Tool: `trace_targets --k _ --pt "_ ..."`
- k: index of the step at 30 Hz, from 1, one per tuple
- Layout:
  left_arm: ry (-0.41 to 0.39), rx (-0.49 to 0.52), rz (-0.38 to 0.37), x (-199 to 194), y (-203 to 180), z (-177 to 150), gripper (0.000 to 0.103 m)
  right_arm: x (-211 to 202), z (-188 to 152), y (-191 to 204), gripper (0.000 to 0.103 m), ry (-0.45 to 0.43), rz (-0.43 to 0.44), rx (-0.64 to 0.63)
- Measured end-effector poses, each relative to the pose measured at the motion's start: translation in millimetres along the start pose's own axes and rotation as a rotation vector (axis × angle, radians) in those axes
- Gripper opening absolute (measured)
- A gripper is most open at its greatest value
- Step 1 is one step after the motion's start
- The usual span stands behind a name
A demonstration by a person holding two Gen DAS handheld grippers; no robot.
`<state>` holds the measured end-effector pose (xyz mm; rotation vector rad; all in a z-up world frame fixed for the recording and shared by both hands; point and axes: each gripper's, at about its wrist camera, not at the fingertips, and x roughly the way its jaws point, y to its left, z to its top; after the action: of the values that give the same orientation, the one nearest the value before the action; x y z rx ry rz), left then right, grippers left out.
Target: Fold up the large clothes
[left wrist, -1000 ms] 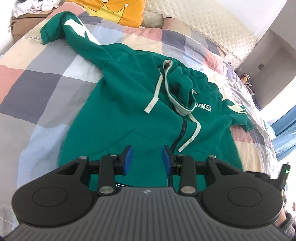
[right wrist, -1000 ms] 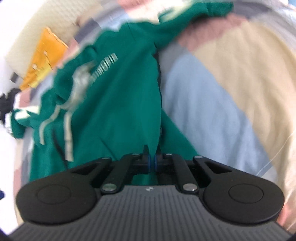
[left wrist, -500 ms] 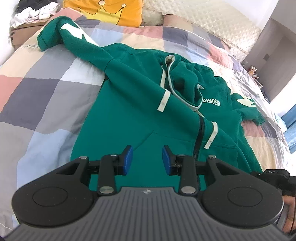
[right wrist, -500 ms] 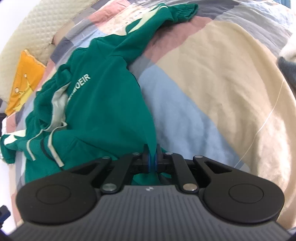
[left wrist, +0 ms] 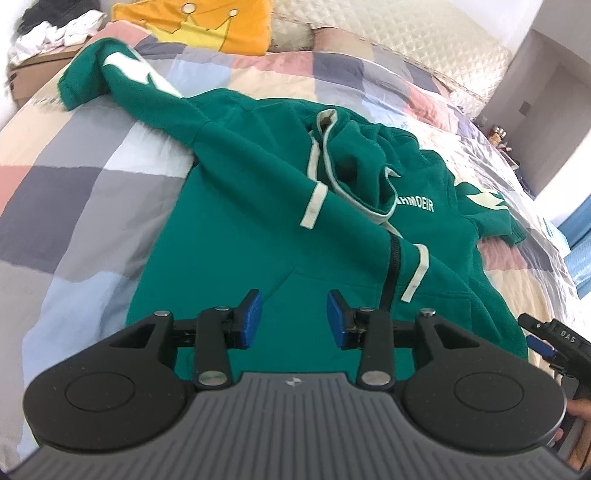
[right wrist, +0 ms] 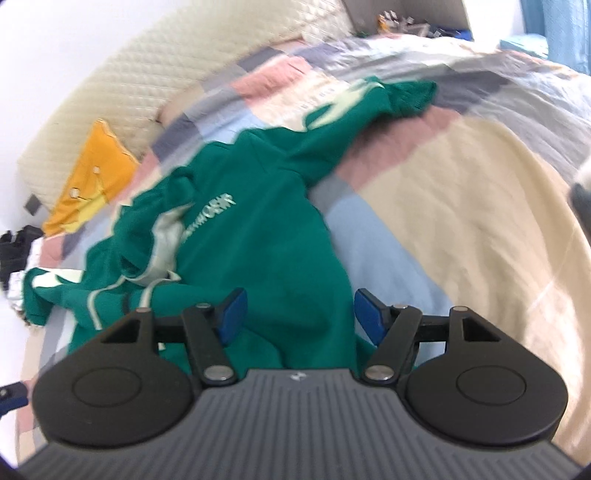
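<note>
A green zip hoodie (left wrist: 258, 206) lies front up on the patchwork quilt (left wrist: 74, 184), hood (left wrist: 354, 162) bunched at the chest. One sleeve (left wrist: 122, 77) stretches far left, the other (left wrist: 487, 210) lies right. My left gripper (left wrist: 294, 314) hovers over the pocket near the hem, jaws opening, nothing between the blue pads. In the right wrist view the hoodie (right wrist: 258, 236) runs away from my right gripper (right wrist: 300, 310). Its jaws are opening, with green cloth lying loose between and below the pads. The right gripper (left wrist: 546, 339) also shows at the hoodie's right hem corner.
An orange cushion (left wrist: 192, 26) and a quilted cream headboard (left wrist: 406, 37) stand at the bed's head. A cardboard box (left wrist: 37, 62) piled with clothes sits at the far left. A person's hand (left wrist: 580, 410) shows at the right edge.
My right gripper, shut on the hoodie's edge before, has spread its jaws and let the cloth drop. The hoodie's body now lies flatter. My left gripper has drifted over the hem.
</note>
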<state>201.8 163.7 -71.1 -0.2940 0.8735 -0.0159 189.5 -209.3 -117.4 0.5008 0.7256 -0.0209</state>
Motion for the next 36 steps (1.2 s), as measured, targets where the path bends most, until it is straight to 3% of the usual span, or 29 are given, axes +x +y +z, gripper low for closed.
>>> trace_targets --k 11,15,20,25,32,36 --pt "-0.079 0.113 -0.019 24 -43 0 0.046 -10 -5 34 0.068 -0.127 0.135 -0.207" --pt "-0.113 0.145 -0.039 35 -57 -9 0.046 -8 -9 45 0.068 -0.129 0.182 -0.255" --pt "-0.083 0.149 -0.044 64 -63 -8 0.046 6 -5 60 0.068 -0.117 0.202 -0.288" --pt "-0.065 0.097 -0.018 93 -52 12 0.046 27 5 79 0.068 -0.102 0.238 -0.307" --pt "-0.070 0.008 -0.026 128 -27 56 0.063 79 32 98 0.068 -0.028 0.322 -0.249" --pt "-0.068 -0.042 -0.038 153 -16 92 0.065 113 58 97 0.068 0.022 0.359 -0.204"
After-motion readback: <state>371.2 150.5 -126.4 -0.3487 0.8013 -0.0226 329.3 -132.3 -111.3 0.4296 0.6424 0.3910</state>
